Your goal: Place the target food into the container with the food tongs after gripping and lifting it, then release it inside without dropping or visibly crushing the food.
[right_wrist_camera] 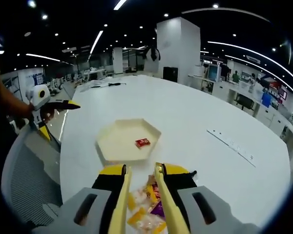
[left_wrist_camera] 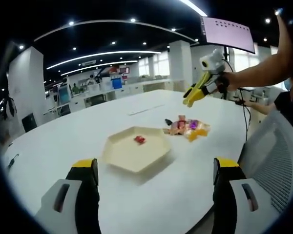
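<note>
Holding yellow tongs [right_wrist_camera: 139, 204], the right claw [right_wrist_camera: 141, 195] sits at lower frame over the snack pile [right_wrist_camera: 149, 212]; nothing gripped between tips. Left claw [left_wrist_camera: 156, 170] gapes wide, empty. Tray [right_wrist_camera: 112, 141] centre-frame on the worktop [right_wrist_camera: 200, 112] holds one red snack [right_wrist_camera: 142, 142].

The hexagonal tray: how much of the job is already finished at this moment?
Done: one red snack lies in the hexagonal tray. In hand: the right gripper holds yellow tongs above the snack pile, nothing visibly gripped between them. Left: gripping, lifting and releasing a next piece. The left gripper is open and idle.
</note>
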Available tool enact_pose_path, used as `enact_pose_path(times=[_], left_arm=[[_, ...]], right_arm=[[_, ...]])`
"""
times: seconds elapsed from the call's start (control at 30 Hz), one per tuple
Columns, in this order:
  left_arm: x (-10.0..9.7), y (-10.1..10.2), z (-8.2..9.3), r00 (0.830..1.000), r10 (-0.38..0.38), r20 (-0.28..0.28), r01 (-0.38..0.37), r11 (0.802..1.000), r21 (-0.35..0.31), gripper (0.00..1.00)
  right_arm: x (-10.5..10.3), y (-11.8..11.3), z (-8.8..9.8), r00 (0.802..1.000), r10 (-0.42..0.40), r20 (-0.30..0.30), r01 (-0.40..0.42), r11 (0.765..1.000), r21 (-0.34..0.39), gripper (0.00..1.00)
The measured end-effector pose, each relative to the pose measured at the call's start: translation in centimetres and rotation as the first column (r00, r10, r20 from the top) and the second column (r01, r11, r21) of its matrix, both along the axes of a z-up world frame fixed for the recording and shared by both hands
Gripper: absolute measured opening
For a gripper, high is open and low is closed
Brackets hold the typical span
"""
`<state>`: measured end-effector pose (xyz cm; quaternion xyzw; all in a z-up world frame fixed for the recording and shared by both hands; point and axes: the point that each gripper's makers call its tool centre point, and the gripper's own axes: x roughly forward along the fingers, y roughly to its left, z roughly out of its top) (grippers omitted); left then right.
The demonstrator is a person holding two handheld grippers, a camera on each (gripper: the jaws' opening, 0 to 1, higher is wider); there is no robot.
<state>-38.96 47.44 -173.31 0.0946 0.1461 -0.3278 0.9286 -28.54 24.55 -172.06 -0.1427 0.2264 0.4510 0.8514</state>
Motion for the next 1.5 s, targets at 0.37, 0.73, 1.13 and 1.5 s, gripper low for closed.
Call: enact_pose_path(times=[0.37, 0.73, 1.13, 1.5], left_arm=[[-0.1, 0.0, -0.1, 1.000, -0.002, -0.005, 0.002, 1.000, 0.002, 0.94], [-0.2, -0.1, -0.3, 1.000, -0.007, -0.013, 0.007, 1.000, 0.007, 0.93], [-0.2, -0.1, -0.4, 1.000, -0.011, -0.020, 0.011, 1.000, 0.012, 0.93], [-0.2, -0.1, -0.5, 1.000, -0.012, -0.020, 0.012, 1.000, 0.012, 0.93]], right_arm=[[0.4, 0.0, -3.1, 0.999, -0.023, -0.040, 0.022, 1.000, -0.020, 0.28], [0.5, -0.2, -6.5, 0.994, -0.059, -0.088, 0.053, 0.996, -0.069, 0.28], [-0.2, 1.0, -8.2, 0.994, -0.089, -0.071, 0.077, 0.986, -0.149, 0.28], [-1.4, 0.4, -9.0, 0.996, -0.084, -0.041, 0.074, 0.975, -0.209, 0.28]])
